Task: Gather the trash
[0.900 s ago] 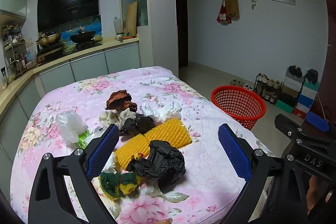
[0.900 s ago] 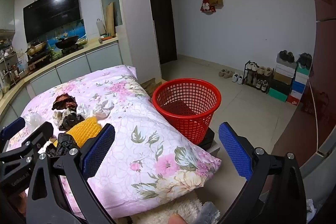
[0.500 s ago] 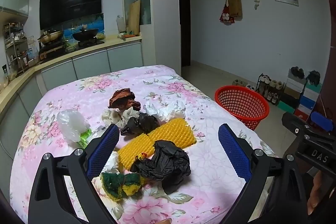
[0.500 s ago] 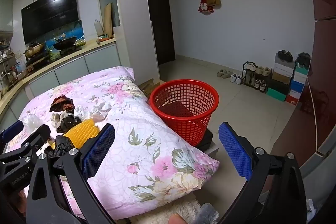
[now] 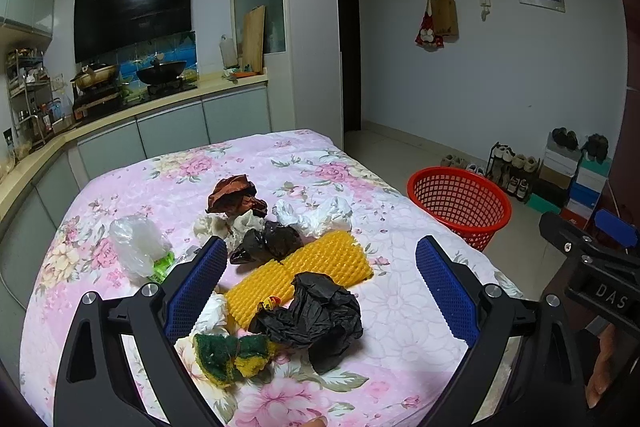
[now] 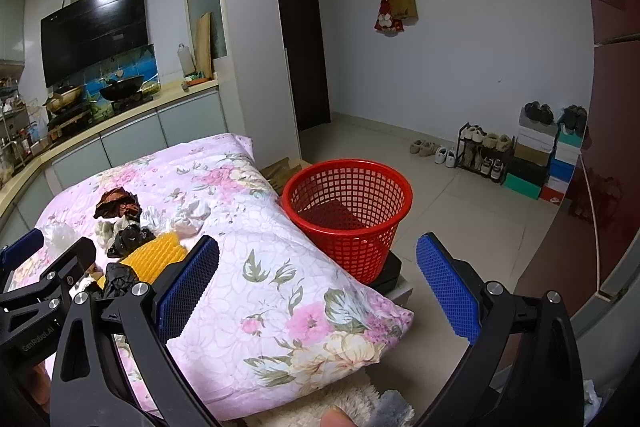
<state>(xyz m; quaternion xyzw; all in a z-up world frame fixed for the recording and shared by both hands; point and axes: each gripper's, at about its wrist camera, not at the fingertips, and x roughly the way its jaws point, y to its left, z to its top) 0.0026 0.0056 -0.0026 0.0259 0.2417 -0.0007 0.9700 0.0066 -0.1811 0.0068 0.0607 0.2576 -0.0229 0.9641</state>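
White letters "DAS" mark the right claw [image 5: 600,259], jaws spread.

The left wrist camera is looking down over the near edge of the floral-covered table [image 5: 400,311], close to the trash pile [image 5: 288,267]. The right wrist camera is facing its right corner and the red basket [image 6: 348,211]; both are sharing pile, basket and kitchen.

1. I see a black range hood [image 5: 132,11] on the far wall, above a dark wok [image 5: 161,75] on the counter.
2. A wooden cutting board [image 5: 253,39] leans upright at the counter's right end.
3. A shoe rack [image 6: 484,155] stands by the far wall, coloured shoe boxes [image 6: 548,163] stacked just beside it.
4. Two bags [image 6: 394,5] hang on that wall.
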